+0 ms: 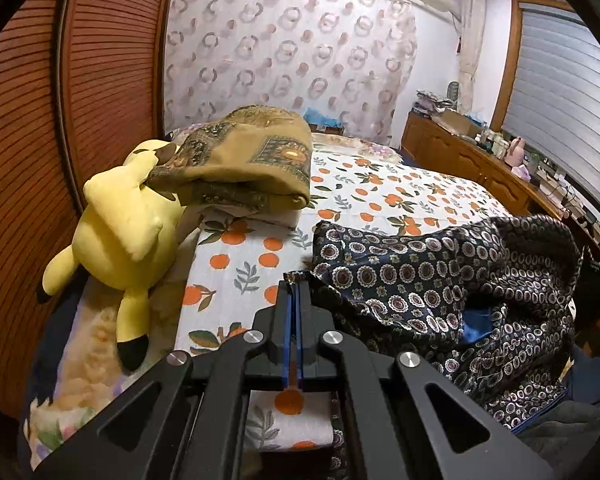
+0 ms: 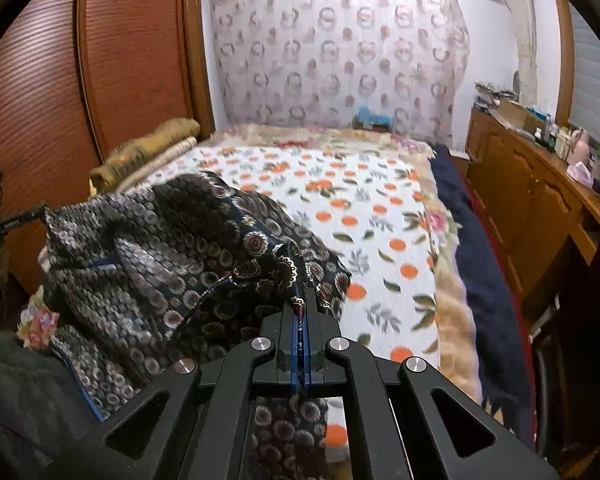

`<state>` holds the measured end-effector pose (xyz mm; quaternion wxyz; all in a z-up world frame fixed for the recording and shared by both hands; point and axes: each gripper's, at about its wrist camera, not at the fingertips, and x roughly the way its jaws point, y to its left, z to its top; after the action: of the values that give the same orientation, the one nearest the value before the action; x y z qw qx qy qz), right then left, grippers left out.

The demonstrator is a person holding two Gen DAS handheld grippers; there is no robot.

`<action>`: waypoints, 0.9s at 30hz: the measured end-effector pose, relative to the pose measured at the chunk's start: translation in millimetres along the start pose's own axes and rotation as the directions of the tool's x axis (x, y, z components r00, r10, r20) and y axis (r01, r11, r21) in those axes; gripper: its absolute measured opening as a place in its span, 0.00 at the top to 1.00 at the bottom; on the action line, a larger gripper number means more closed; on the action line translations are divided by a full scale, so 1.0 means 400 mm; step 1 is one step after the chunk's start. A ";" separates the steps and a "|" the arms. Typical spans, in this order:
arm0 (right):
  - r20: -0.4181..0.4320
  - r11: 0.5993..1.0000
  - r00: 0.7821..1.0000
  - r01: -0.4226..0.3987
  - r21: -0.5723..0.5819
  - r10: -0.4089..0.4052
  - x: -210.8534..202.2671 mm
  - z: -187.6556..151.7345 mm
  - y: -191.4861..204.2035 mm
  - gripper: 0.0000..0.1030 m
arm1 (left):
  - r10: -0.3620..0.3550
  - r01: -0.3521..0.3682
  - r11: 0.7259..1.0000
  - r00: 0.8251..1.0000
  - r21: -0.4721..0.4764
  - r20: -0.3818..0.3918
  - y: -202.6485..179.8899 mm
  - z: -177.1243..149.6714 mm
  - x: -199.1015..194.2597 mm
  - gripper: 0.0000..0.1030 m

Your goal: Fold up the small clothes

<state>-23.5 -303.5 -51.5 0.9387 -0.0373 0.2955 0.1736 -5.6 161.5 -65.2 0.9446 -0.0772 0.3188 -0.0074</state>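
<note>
Garment: I have a dark patterned garment (image 1: 440, 292) lying crumpled on the orange-print bedspread (image 1: 380, 196), at the near part of the bed, with a bright blue lining (image 1: 478, 326) showing in one fold.
Left gripper: my left gripper (image 1: 296, 280) has its jaws pressed together, and a small dark corner of the cloth sits right at the tips; I read that as a pinch on the hem.
Right gripper: my right gripper (image 2: 301, 312) is closed on an edge of the same garment (image 2: 172, 264), the fabric bunching up out of the jaws into a peak.
Weight: I judge it light; it drapes from a thin pinch without pulling flat.
Stiffness: it looks very soft, with no body; it collapses into deep wrinkles wherever it is not held.
Surface: it has a slight sheen, so I expect it to be slick and liable to slide out of a shallow bite.
Where to hold: I would hold corners or a seamed hem, where the doubled cloth gives the pads more to bite on, one hand at each end of the same edge.
Risk: I think a loose layer could slip, or the fold could skew.
Nearby: a yellow plush toy (image 1: 124, 236) and a folded tan cloth (image 1: 244, 168) lie apart from the garment, farther up the bed.
</note>
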 end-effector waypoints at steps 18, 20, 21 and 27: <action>-0.053 0.998 0.998 -0.028 -0.059 0.025 -0.054 -0.012 0.017 0.91 | 0.027 -0.027 0.999 1.000 0.021 -0.002 0.006 -0.008 -0.061 0.83; -0.042 0.997 0.999 -0.034 -0.072 0.031 -0.059 0.004 0.023 0.78 | 0.023 -0.024 0.999 1.000 0.029 0.010 0.000 -0.002 -0.066 0.62; -0.031 0.996 0.999 -0.035 -0.077 0.033 -0.069 0.013 0.026 0.69 | 0.019 -0.020 0.999 1.000 0.034 0.019 -0.002 0.002 -0.070 0.55; 0.055 0.994 0.997 -0.056 -0.088 0.061 -0.138 0.052 0.024 0.50 | -0.022 0.018 0.998 0.998 0.067 0.062 -0.029 0.037 -0.082 0.19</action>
<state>-57.8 -307.6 -2.8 0.9388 -0.0643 0.2615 0.2150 -22.4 154.3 -32.1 0.9561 -0.0494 0.2878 -0.0251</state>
